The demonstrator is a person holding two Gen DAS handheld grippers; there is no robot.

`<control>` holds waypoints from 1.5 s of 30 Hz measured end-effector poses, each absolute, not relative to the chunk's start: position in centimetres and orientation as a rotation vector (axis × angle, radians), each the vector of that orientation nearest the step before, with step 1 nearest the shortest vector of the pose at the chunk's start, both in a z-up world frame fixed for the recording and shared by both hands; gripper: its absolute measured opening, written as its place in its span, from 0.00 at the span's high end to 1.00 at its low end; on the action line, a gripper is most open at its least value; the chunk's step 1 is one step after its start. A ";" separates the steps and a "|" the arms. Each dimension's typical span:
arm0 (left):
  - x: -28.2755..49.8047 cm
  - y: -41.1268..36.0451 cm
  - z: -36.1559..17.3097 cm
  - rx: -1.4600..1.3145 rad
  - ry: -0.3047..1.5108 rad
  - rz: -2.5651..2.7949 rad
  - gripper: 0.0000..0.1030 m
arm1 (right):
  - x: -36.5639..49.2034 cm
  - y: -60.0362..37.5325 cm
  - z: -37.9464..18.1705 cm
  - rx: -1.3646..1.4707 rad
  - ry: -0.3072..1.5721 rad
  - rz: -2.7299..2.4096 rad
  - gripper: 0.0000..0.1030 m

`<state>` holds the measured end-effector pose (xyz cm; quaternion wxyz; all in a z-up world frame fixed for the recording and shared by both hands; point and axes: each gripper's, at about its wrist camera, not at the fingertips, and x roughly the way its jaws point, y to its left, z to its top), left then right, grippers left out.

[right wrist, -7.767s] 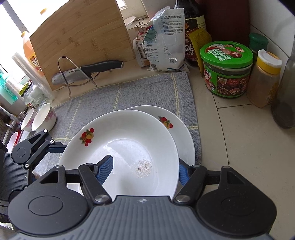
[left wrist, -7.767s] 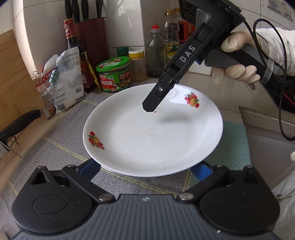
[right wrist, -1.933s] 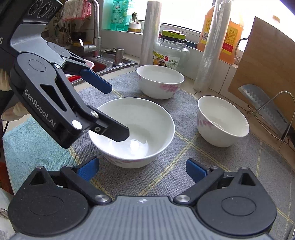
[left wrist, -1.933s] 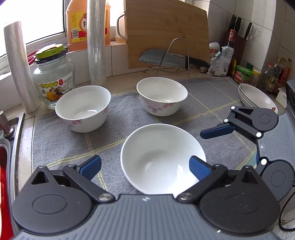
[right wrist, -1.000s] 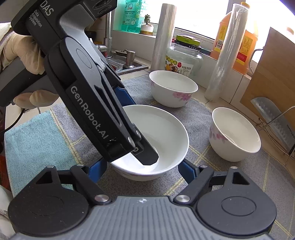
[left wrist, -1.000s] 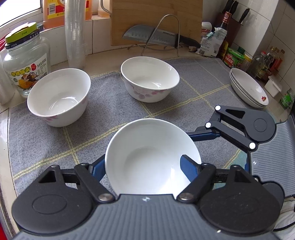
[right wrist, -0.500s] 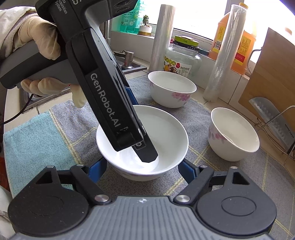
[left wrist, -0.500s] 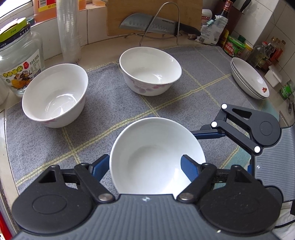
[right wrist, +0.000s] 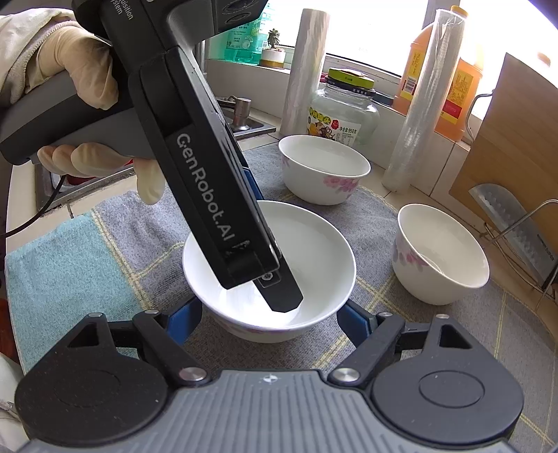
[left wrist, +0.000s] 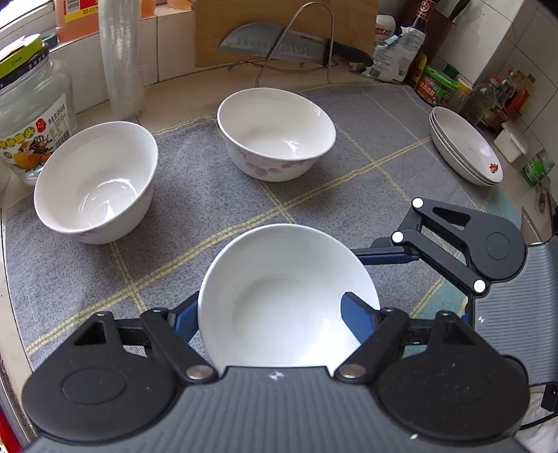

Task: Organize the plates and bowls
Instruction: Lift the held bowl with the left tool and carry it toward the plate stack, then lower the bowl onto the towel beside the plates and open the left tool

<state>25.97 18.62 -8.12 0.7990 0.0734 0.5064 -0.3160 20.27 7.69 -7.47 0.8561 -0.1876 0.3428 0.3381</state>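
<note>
The white bowl [right wrist: 321, 251] stands on the grey checked cloth [left wrist: 195, 195] that covers the surface, at the near part of it, between the two grippers. The left gripper [left wrist: 272, 313], held from above by a gloved hand [right wrist: 80, 80], comes down steeply onto this bowl. Its jaws have just been closing a little, and the wall of the bowl is between them. In the right wrist view one black finger [right wrist: 279, 296] is inside the bowl, near the bottom, and the other blue-padded finger is outside, behind the far left rim. There is a wide gap between the two fingers, so I cannot tell if the pads really press on the bowl. The right gripper [right wrist: 268, 324] is released; its blue pads stand on both sides of the near part of the bowl, just beside it, and I see no contact. Two other white bowls with pink flowers are upright on the same cloth, well apart from each other: one [left wrist: 94, 181] near a glass jar [left wrist: 31, 115], one [left wrist: 275, 132] more in the middle. A stack of shallow plates [left wrist: 464, 146] lies at the far right edge of the cloth. A cleaver [left wrist: 279, 45] rests on a wire rack in front of a wooden board [left wrist: 244, 21].
</note>
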 end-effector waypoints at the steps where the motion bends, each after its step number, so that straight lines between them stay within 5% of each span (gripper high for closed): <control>1: 26.0 18.6 -8.1 0.157 1.086 -0.679 0.21 | 20.3 7.7 -7.5 -0.391 0.723 0.711 0.15; 17: 25.4 17.2 -7.1 0.151 1.081 -0.706 0.21 | 19.8 6.1 -6.3 -0.364 0.751 0.691 0.15; 45: 26.2 1.3 -6.0 0.282 1.052 -0.956 0.20 | 17.6 -7.4 -5.2 -0.294 0.794 0.411 0.15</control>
